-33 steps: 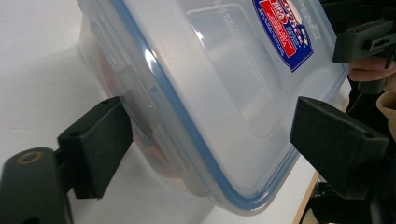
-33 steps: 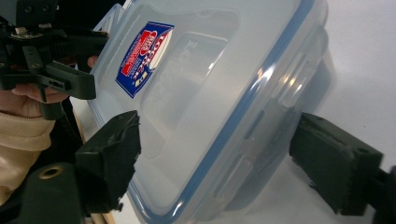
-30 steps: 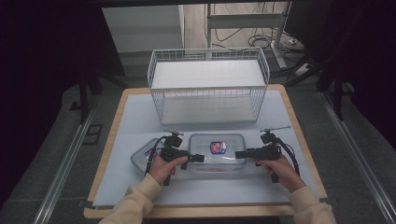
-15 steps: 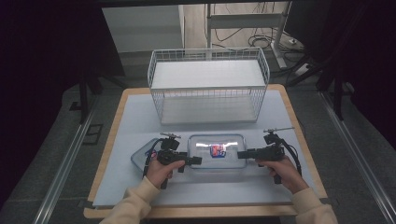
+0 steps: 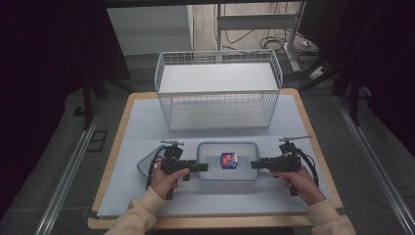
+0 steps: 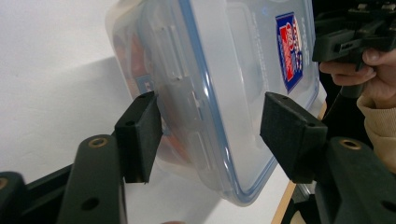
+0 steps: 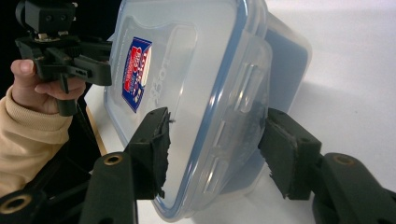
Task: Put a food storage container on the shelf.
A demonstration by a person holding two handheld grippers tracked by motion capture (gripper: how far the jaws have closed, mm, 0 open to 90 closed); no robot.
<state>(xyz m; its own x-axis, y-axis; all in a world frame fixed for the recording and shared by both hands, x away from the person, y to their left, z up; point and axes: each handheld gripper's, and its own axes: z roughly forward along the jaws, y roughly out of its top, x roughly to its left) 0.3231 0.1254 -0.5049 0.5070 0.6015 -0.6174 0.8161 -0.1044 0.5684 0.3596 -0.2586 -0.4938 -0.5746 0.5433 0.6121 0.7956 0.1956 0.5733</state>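
A lab-like recording space: a lone counter (image 5: 147, 105) ringed by dark curtains, floor rails (image 5: 68, 169), and loose cables (image 5: 254, 34) at twelve o'clock.

Wood-edged table (image 5: 113, 161) w/ pale mat, grey floor (image 5: 49, 161), dark surroundings, cables (image 5: 254, 32) behind.

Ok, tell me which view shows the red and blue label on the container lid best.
The left gripper view: the label sits large and unobstructed on the lid. In the right gripper view it is smaller and slanted; in the high view it is only a tiny patch.
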